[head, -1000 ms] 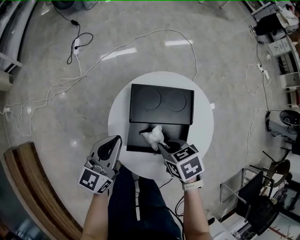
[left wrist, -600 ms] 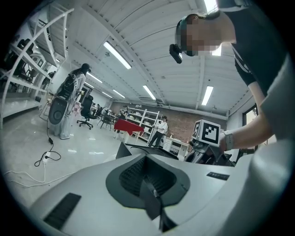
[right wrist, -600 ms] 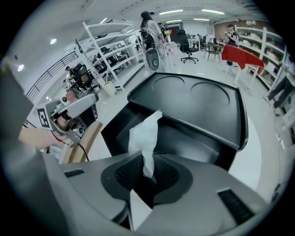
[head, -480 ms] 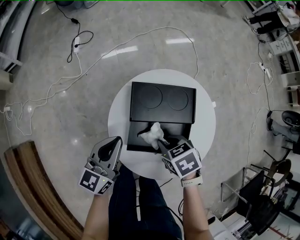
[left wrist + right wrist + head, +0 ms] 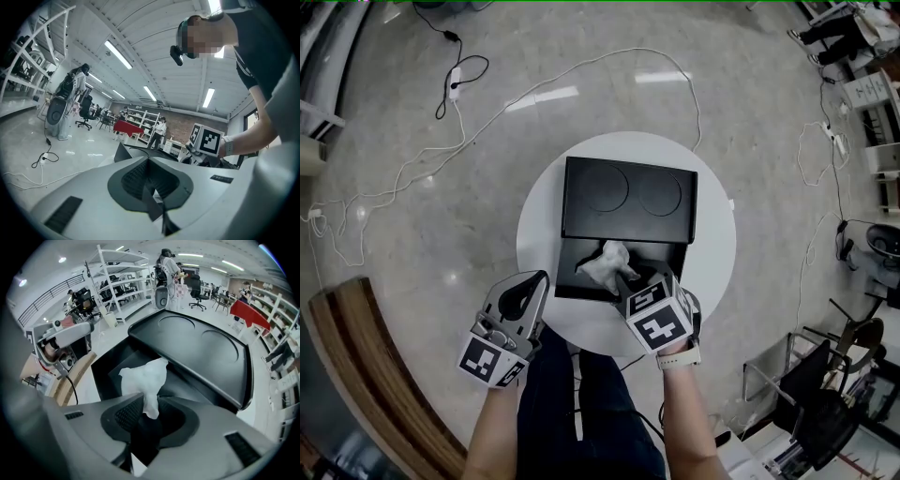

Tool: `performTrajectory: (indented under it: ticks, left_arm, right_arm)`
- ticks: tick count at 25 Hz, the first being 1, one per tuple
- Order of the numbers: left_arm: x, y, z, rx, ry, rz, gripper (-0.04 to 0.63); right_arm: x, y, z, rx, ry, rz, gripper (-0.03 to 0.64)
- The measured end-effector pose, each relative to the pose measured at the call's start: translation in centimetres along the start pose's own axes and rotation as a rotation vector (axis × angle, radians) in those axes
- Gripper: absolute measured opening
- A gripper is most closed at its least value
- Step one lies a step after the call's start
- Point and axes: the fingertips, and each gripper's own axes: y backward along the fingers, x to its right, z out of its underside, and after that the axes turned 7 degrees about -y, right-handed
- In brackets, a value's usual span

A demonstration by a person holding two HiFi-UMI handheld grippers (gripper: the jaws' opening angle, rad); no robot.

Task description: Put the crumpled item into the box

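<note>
A black box (image 5: 628, 202) stands on the round white table (image 5: 712, 262), its lid folded back and its near compartment (image 5: 581, 281) open. The crumpled white paper (image 5: 605, 263) sits over that compartment. My right gripper (image 5: 630, 284) reaches in from the near side. Its jaws are opening, and the paper's thin tail (image 5: 150, 406) still hangs between the pads (image 5: 126, 416) without being pinched. The bulk of the paper (image 5: 145, 378) rises above the jaws. My left gripper (image 5: 528, 284) hovers at the table's near left edge, shut and empty (image 5: 151, 187).
White cables (image 5: 487, 112) trail over the grey floor beyond the table. A curved wooden bench (image 5: 366, 375) lies at the lower left, and chairs and equipment (image 5: 825, 394) crowd the right side. The person's legs are under the table's near edge.
The right gripper has edged a little left and forward with the paper over the open compartment, and its jaws have parted. The left gripper has stayed put.
</note>
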Motion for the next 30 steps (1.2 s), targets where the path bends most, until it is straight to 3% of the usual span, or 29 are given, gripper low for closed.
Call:
performTrajectory:
  ticks: [8, 12, 21, 25, 27, 30]
  left_arm:
    - [0.7, 0.0, 0.8, -0.009, 0.002, 0.019, -0.002]
    - [0.8, 0.3, 1.4, -0.019, 0.009, 0.028, -0.002]
    - [1.4, 0.3, 1.5, -0.029, -0.003, 0.035, -0.002]
    - [1.7, 0.7, 0.9, -0.034, -0.011, 0.033, -0.002]
    - [2.0, 0.6, 0.1, -0.025, -0.018, 0.032, -0.002]
    - [2.5, 0.4, -1.2, -0.011, -0.036, 0.039, -0.002]
  right_arm:
    - [0.8, -0.5, 0.2, 0.023, 0.015, 0.058, 0.129]
    - [1.0, -0.3, 0.1, 0.058, 0.004, 0.084, 0.178]
    - [1.9, 1.3, 0.1, 0.143, 0.036, 0.136, 0.179]
    - [1.8, 2.6, 0.0, 0.192, 0.036, 0.145, 0.143]
    - [1.9, 3.5, -0.1, 0.235, 0.028, 0.147, 0.074]
    - [2.0, 4.9, -0.2, 0.285, 0.014, 0.149, 0.024]
